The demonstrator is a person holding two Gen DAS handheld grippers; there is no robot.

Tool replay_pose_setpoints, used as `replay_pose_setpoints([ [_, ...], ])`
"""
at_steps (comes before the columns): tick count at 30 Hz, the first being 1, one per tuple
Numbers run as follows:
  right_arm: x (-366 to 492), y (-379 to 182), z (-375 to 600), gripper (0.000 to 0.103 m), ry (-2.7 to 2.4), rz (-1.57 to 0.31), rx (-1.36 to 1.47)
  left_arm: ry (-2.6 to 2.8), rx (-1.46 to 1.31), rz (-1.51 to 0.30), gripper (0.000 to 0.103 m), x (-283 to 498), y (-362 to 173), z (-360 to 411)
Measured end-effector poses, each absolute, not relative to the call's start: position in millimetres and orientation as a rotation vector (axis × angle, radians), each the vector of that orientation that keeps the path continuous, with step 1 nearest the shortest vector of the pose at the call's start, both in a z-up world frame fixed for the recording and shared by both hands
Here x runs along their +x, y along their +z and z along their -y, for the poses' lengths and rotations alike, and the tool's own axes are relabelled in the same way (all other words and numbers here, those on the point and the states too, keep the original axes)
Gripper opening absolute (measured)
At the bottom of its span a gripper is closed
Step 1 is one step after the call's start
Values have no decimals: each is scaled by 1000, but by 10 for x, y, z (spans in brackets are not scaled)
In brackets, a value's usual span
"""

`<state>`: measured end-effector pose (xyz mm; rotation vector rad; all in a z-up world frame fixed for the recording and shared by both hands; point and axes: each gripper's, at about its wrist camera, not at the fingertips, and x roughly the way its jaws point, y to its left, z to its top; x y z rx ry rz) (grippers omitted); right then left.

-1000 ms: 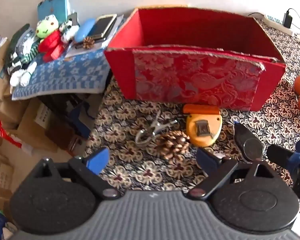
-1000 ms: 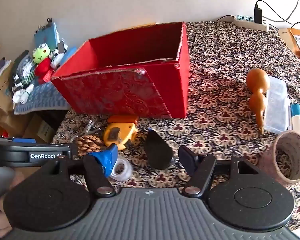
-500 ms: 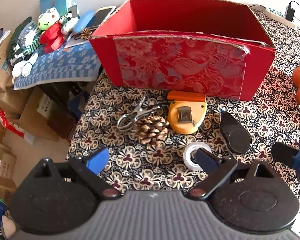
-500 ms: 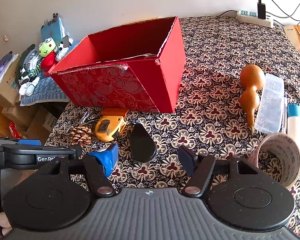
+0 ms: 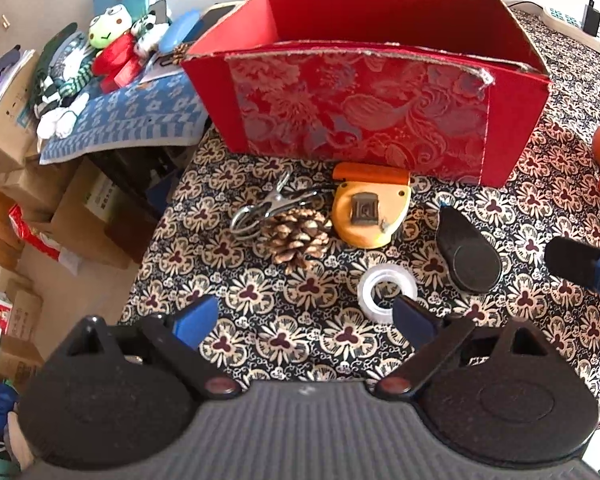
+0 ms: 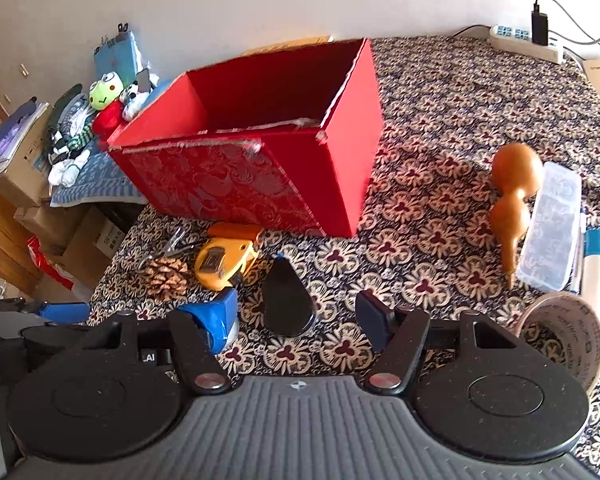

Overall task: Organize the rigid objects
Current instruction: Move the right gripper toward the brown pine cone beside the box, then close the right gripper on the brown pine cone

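A red box [image 5: 360, 108] [image 6: 260, 160] stands open-topped on the patterned tablecloth. In front of it lie a metal clip [image 5: 268, 208], a pine cone [image 5: 296, 236] [image 6: 166, 278], an orange tape measure [image 5: 370, 214] [image 6: 224, 260], a clear tape roll [image 5: 386, 292] and a black teardrop-shaped object [image 5: 466, 254] [image 6: 286, 306]. My left gripper [image 5: 304, 316] is open and holds nothing, hovering before the pine cone. My right gripper [image 6: 296, 316] is open too, its fingers either side of the black object, above it.
To the right lie a brown gourd [image 6: 514, 200], a clear plastic case [image 6: 552, 226], a glue stick [image 6: 598, 272] and a wide tape roll [image 6: 564, 336]. A power strip [image 6: 526, 42] sits at the back. Plush toys [image 5: 112, 52] and cardboard boxes [image 5: 76, 216] crowd the left, beyond the table edge.
Both grippers have pulled back and risen, so more of the table shows. The clear tape roll came into the left wrist view. Both stayed open.
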<state>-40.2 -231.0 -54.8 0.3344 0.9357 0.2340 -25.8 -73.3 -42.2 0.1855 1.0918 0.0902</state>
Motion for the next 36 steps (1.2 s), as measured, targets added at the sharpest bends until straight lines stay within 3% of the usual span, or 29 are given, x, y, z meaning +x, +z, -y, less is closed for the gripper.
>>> replay_pose_setpoints([
  [36, 29, -616, 1652, 33, 57, -1004, 484, -307, 274, -1074, 94, 525, -474, -81],
])
